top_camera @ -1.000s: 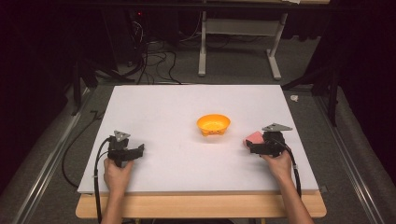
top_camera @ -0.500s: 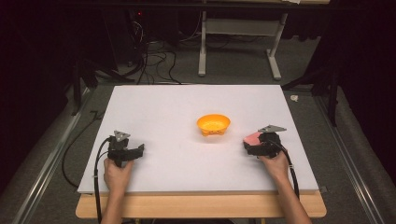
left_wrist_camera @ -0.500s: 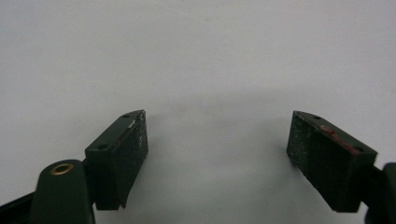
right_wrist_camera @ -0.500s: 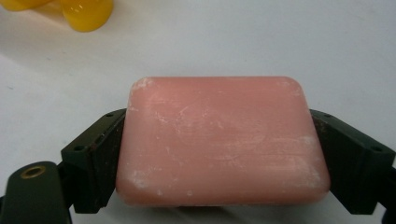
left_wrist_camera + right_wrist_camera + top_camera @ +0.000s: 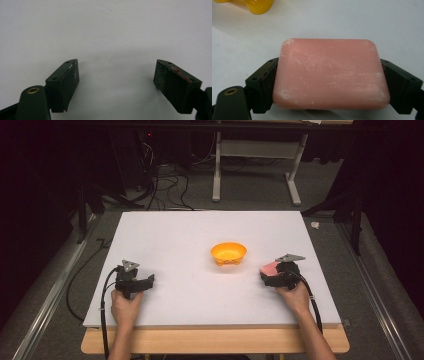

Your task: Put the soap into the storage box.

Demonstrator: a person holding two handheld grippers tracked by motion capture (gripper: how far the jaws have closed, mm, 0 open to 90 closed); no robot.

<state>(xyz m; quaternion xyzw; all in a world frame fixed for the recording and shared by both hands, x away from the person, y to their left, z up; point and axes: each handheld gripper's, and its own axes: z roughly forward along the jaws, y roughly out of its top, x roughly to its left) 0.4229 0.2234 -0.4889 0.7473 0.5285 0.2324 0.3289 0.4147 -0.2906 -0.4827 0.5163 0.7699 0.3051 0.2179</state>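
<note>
The pink soap (image 5: 331, 75) lies flat on the white table (image 5: 190, 235) near its right edge, between the jaws of the right gripper (image 5: 270, 274). In the right gripper view its long axis runs crosswise, from one jaw to the other, with its broad face up (chalky white scuffs mark the corners and the top). Both pads meet its short ends, so the right gripper grasps the soap; its jaws have just been closing in on the bar. In the high view the soap (image 5: 270, 268) shows as a pink patch at the gripper's front, towards the bowl. The person's right hand (image 5: 294, 296) holds that gripper from behind, the cable trailing back along the forearm. The orange bowl (image 5: 228, 253) stands upright near the soap, to its left and a little farther up the table, apart from it. Well apart, near the left front of the table, the left gripper (image 5: 145, 281) rests in the left hand (image 5: 125, 304); its jaws stand wide and released, with bare table between the pads (image 5: 71, 82).
</note>
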